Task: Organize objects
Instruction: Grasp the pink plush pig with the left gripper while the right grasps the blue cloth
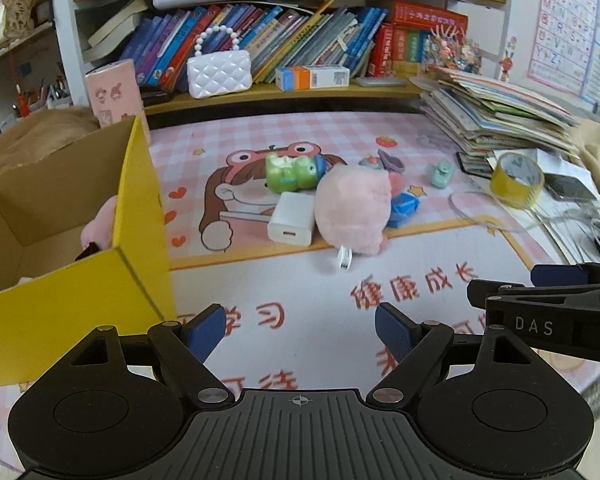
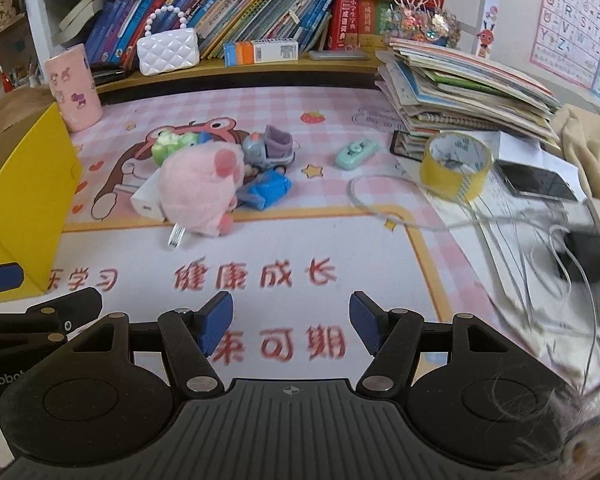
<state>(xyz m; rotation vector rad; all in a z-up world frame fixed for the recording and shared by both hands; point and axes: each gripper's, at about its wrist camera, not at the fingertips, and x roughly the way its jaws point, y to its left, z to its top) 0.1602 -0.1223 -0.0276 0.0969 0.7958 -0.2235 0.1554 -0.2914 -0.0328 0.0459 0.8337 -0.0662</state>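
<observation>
The pink plush toy (image 1: 352, 210) lies in the middle of the bench (image 1: 300, 292), touching a white charger (image 1: 291, 219), a green frog toy (image 1: 290, 173) and a blue packet (image 1: 404, 206). The yellow box (image 1: 140, 216) stands open at the left, probably to receive them. The left hand-held gripper (image 1: 300, 330) and the right hand-held gripper (image 2: 291, 322) are both open and empty, well apart from the pile, so either could grasp first.

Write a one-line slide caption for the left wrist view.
Open left claw hovers over the desk mat, facing a pink plush, white charger and yellow box.
</observation>
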